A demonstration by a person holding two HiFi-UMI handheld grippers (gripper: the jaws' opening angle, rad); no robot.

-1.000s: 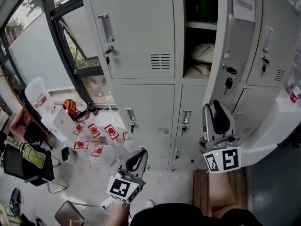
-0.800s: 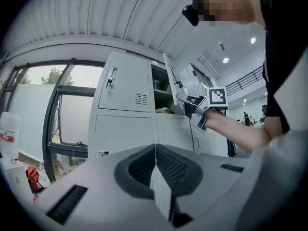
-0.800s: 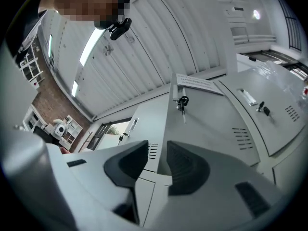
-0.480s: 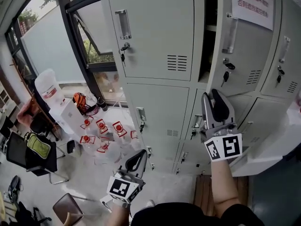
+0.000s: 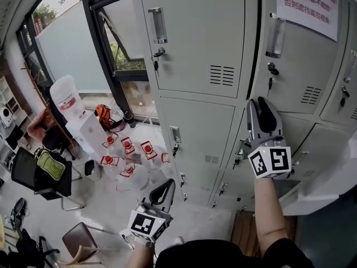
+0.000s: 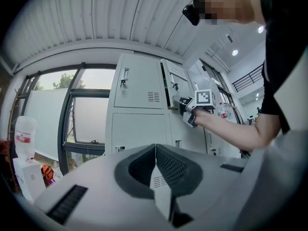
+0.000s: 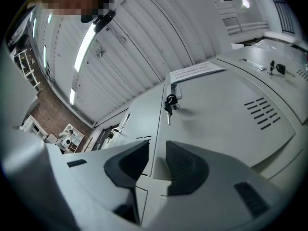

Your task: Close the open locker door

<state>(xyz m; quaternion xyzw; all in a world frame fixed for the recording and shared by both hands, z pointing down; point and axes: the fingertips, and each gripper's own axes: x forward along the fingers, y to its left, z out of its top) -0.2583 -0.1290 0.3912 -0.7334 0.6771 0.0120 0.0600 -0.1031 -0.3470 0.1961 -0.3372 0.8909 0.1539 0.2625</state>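
the bank of grey lockers (image 5: 195, 121) fills everything ahead of and above the right claw (image 5: 262, 106). the open locker door (image 5: 295, 60) rises straight up from that claw's tips, long axis vertical. it is nearly home but still ajar: a dark gap (image 5: 254, 43) runs down its free edge, just above and slightly left of the tips. the hinge side looks to lie to the claw's right, so the closing push goes straight ahead into the panel.

the right claw is spread a little, with nothing between its pads. in the right gripper view the door's lower face and edge sit directly beyond the jaws, very close. whether the tips actually touch the metal i cannot tell.

the left claw (image 5: 166, 186) hangs low and well apart, down and left of the right one. its jaws are pressed together on nothing, as the left gripper view shows. the right hand is plainly the nearer one for the job.

on the door, far above the right claw, is a white paper notice (image 5: 309, 1). below that, near the free edge, come the recessed handle (image 5: 274, 35) and then the key (image 5: 271, 71) hanging in its lock. a small block of vent slots (image 5: 310, 95) lies just up and right of the tips.
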